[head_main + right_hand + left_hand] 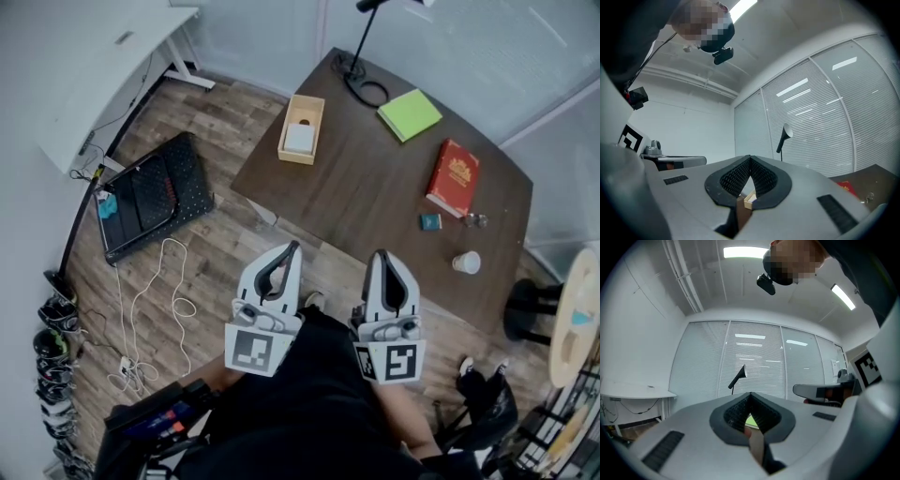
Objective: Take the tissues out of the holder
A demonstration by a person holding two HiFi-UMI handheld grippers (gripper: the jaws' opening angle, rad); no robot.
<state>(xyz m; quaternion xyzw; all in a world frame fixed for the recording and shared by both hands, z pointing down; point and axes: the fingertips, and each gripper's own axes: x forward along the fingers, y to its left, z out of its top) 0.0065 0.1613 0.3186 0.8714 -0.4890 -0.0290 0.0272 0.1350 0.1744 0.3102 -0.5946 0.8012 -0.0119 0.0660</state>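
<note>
Both tools are clenched with nothing in them. Our left gripper (293, 246) (750, 393) has its jaws tip to tip, and so does our right gripper (380, 253) (750, 157). Each leaves only a small window below the meeting tips, and nothing is pinched there. We hold them side by side, low in the head view, close to our body and pointing toward the table (375, 202).

The tissues (300, 139) show as a white stack inside the holder (320, 122), a light wooden box lying near the table's left edge, well apart from both grippers. In the right gripper view a corner of that box shows through the window under the closed tips, far beyond them.

Just right of the holder stands a black desk lamp (364, 91), its ring-shaped base near the table's far edge. Beside it lies a green pad (410, 113). Further right lies a red book (454, 176), with a small teal item (430, 222) near its lower end. A paper cup (466, 262) stands toward the table's near right edge.

Off the table, on the wooden floor (225, 253) to the left, lie a black panel (155, 192) and a loose white cable (150, 300). A white desk (94, 66) stands beyond them, and shoes (56, 319) line the left wall.
</note>
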